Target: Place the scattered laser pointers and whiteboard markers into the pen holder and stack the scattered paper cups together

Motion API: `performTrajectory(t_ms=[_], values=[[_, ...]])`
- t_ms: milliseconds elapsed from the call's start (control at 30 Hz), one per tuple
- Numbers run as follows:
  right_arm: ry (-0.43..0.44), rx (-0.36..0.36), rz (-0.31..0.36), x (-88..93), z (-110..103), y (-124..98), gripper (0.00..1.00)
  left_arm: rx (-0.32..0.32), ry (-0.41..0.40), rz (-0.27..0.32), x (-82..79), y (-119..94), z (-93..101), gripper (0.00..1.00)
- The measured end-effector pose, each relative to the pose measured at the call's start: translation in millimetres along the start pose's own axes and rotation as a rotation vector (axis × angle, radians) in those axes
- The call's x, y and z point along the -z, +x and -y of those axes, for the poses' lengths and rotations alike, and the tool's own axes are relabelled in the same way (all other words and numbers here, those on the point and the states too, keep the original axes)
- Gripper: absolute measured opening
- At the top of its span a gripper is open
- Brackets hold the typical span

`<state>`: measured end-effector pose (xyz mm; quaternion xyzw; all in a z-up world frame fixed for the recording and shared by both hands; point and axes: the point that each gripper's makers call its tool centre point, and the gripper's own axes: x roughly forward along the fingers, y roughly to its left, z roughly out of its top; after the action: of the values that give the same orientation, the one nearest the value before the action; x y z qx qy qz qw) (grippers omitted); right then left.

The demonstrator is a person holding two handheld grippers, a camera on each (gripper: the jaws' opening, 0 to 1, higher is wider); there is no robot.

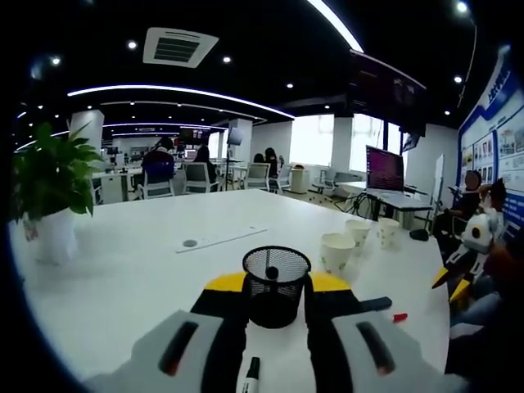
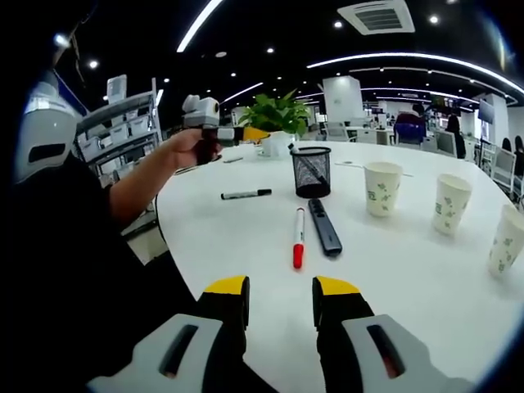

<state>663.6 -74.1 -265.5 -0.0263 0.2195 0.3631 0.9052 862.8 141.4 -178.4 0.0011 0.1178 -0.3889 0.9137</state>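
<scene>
Three slim things lie scattered on the white table point(image 2: 246, 246) in the right gripper view: a red-capped marker point(image 2: 298, 237) and a dark laser pointer point(image 2: 324, 227) side by side, nearly touching, just in front of the mesh pen holder point(image 2: 311, 172), and a black marker point(image 2: 246, 194) off to the holder's left, apart from the others. All three look light, rigid and smooth, so they should roll or slip if pinched near an end; a hold across the middle of the barrel seems safest, and lying flat they leave little room under the jaws. The holder stands upright; from the left gripper view one dark rounded thing shows through its mesh point(image 1: 276, 282), though I cannot tell what it is. Three paper cups point(image 2: 451, 204) stand upright and apart to the holder's right, none nested yet; they look thin and easily crushed, so a gentle grip at the rim or wall would suit them, and whether anything is in them cannot be seen. The right gripper point(image 2: 278, 299) hovers over bare table short of the red marker, jaws parted and empty. The left gripper point(image 1: 276, 299) has its released jaws on either side of the holder, seemingly not squeezing it. A potted plant point(image 2: 277, 119) stands behind the holder.
</scene>
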Motion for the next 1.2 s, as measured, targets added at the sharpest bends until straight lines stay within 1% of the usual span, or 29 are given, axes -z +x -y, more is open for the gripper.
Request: performTrajectory(t_ms=[500, 600, 900, 1033, 1200], values=[[-0.009, 0.002, -0.002, -5.3, 0, 6, 0.36, -0.008, 0.009, -0.017, 10.2, -12, -3.4, 0.29], [-0.008, 0.001, -0.007, -4.4, -1, 7, 0.36, -0.013, 0.004, -0.017, 12.7, -15, -5.2, 0.30], [-0.009, -0.009, -0.012, -4.1, -3, 12, 0.35, -0.010, 0.006, -0.013, 15.8, -25, -1.7, 0.30], [-0.013, -0.019, -0.012, -5.0, -5, 15, 0.35, -0.016, 0.004, -0.020, 20.1, -29, -3.8, 0.30], [-0.002, -0.013, -0.014, -3.1, -3, 16, 0.36, -0.021, 0.005, -0.023, 24.2, -35, -4.7, 0.30]])
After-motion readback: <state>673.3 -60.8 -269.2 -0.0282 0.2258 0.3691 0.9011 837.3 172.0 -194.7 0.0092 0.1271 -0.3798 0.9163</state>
